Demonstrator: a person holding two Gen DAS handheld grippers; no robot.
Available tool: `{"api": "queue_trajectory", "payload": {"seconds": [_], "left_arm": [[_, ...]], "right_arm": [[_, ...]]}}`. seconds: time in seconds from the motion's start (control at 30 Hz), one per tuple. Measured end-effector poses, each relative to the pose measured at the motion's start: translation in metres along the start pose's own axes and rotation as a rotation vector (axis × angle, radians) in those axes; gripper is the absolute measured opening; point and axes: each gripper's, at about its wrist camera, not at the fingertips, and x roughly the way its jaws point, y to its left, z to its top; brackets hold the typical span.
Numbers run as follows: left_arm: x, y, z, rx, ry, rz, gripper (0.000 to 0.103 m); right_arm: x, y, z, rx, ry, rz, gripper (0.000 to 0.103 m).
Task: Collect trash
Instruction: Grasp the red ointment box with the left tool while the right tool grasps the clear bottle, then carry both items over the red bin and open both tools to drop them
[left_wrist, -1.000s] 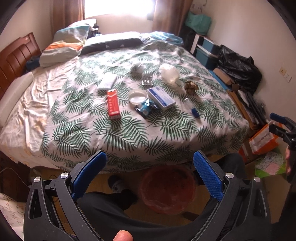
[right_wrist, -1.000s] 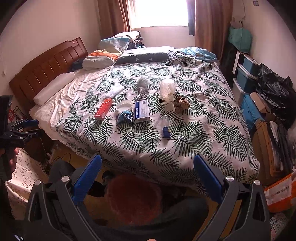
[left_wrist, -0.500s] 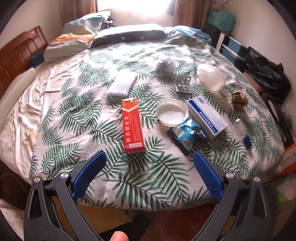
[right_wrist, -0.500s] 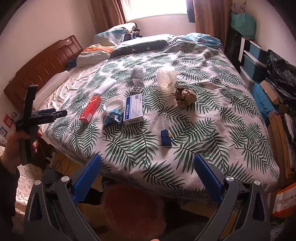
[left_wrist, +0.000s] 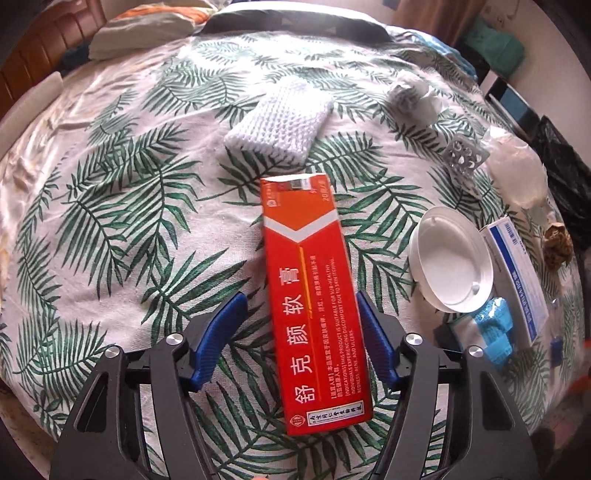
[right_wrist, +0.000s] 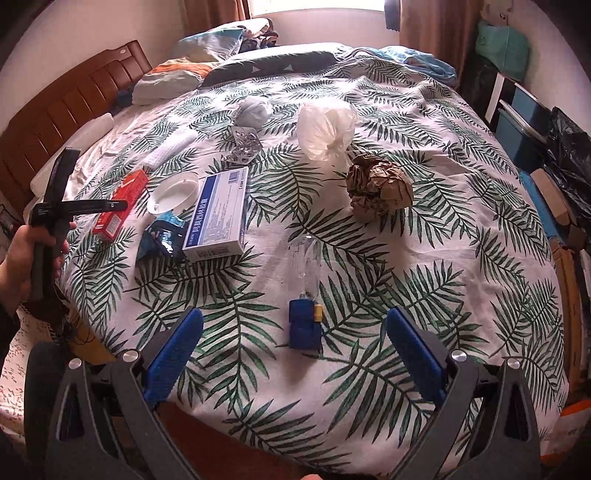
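Note:
A long red carton (left_wrist: 314, 295) lies on the leaf-print bedspread (left_wrist: 110, 229). My left gripper (left_wrist: 301, 339) is open around its near half; the right pad touches the carton's side, the left pad stands apart. The carton also shows in the right wrist view (right_wrist: 120, 206), with the left gripper (right_wrist: 114, 204) over it. My right gripper (right_wrist: 293, 350) is open and empty just above a clear bottle with a blue cap (right_wrist: 304, 314).
On the bed lie a white foam net (left_wrist: 280, 118), a white lid (left_wrist: 452, 269), a blue-white box (right_wrist: 219, 214), a blue wrapper (right_wrist: 162, 240), a blister pack (right_wrist: 243, 144), a clear bag (right_wrist: 327, 127) and a brown paper ball (right_wrist: 378, 186). Storage boxes (right_wrist: 517, 122) stand at the right.
Both grippers moved forward and down over the bed. The left gripper has come around the red carton and its jaws have narrowed. The right gripper has neared the blue-capped bottle.

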Motion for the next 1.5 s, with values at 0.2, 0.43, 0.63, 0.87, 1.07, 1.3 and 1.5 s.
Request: {"api": "queue_trajectory", "payload": {"seconds": [0.2,0.43,0.63,0.87,1.07,1.3,1.5], "left_arm": [[-0.002,0.001,0.000,-0.002,0.017,-0.052,0.048],[-0.065,-0.015,-0.023,0.002,-0.047,-0.181,0.048],[-0.142,-0.046,-0.072,0.073,-0.110,-0.310,0.047],[-0.179,-0.078,-0.163,0.107,-0.033,-0.402,0.048],[-0.147,-0.091,-0.244,0.127,0.166,-0.417,0.048],[-0.086,-0.102,-0.311,0.120,0.391,-0.400,0.048],[-0.015,-0.118,-0.342,0.130,0.553,-0.345,0.048]], "right_arm": [[0.053,-0.005,0.022,-0.025,0.087,-0.012,0.089],[0.075,-0.002,0.031,-0.061,0.157,-0.050,0.030],[0.018,0.011,0.022,-0.020,0.059,0.023,0.029],[-0.069,0.063,-0.038,-0.038,0.019,0.253,0.029],[-0.075,0.100,-0.109,-0.075,0.135,0.311,0.029],[-0.025,0.118,-0.179,-0.131,0.330,0.280,0.029],[0.031,0.119,-0.217,-0.144,0.466,0.219,0.029]]}}
